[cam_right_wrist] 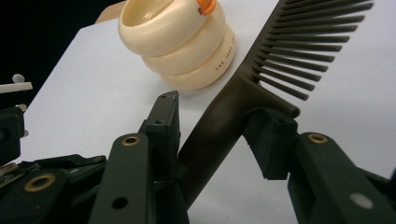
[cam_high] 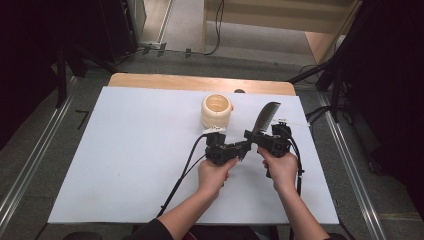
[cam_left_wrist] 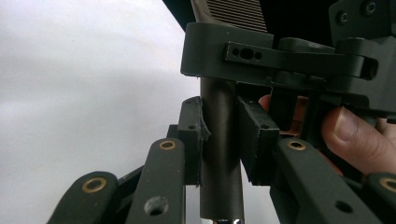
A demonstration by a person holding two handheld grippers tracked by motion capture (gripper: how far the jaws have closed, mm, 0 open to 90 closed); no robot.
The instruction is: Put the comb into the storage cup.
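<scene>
Right gripper view: comb [cam_right_wrist: 261, 88] teeth bare beyond both grippers' fingers, each pair clamping its handle.

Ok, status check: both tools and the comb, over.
Left tool shut on comb handle. Right tool around the handle too, grip cannot be judged. Cream holder stands apart, beyond. Nothing in the way.

The only writing that can be read stands on the cream container [cam_right_wrist: 180, 44], in the upper middle of the right gripper view. Small dark capital letters run along its lowest ring, at the right side of it, and they read "THE JOY", after which the letters turn away around the curve and cannot be told. In the high view the letters are too small to read.
</scene>
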